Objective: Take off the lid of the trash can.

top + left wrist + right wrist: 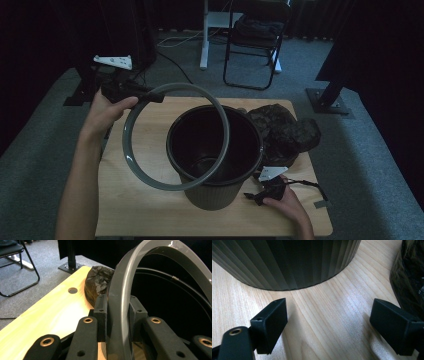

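A dark ribbed bin (215,150) stands upright in the middle of the wooden table (130,210). My left gripper (155,96) is shut on a grey plastic ring (175,136), held tilted above the table with its right part over the bin's mouth. In the left gripper view the ring (120,302) is pinched between the black pads (101,315). My right gripper (256,196) rests on the table by the bin's lower right and stands open, with bare wood between its jaws (329,322) and the bin's ribbed wall (287,262) just ahead.
A crumpled black plastic bag (287,132) lies on the table right of the bin, seen also in the left gripper view as the bag (98,281). A folding chair (255,40) and a white stand (205,35) are on the carpet beyond the table. A round hole (72,290) marks the tabletop.
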{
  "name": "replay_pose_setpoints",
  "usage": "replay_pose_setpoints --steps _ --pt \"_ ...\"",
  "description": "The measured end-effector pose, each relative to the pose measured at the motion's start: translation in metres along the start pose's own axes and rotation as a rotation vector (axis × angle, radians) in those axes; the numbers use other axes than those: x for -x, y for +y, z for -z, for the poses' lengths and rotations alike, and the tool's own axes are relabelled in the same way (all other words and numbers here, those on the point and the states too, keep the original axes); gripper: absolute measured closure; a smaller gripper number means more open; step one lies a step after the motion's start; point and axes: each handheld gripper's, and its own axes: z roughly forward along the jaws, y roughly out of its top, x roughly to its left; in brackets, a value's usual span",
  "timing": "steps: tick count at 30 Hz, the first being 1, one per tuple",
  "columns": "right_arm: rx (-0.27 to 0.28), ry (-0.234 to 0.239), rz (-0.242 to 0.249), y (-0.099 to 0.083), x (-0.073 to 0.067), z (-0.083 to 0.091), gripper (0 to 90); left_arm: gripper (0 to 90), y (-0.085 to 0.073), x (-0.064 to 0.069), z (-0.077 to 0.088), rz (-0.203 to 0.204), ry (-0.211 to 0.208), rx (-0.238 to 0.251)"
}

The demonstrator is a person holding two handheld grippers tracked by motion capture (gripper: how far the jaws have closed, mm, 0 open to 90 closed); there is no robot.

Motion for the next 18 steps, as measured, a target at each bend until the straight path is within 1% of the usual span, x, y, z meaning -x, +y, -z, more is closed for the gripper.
replay_pose_setpoints --steps 9,18 --pt "0.0 0.0 0.0 0.0 0.0 0.0 14.1 73.5 -0.009 -0.003 0.008 0.009 -0.001 -0.012" --pt "0.0 0.0 0.0 0.0 0.0 0.0 14.1 73.5 -0.023 -0.008 0.019 0.021 0.002 -0.027"
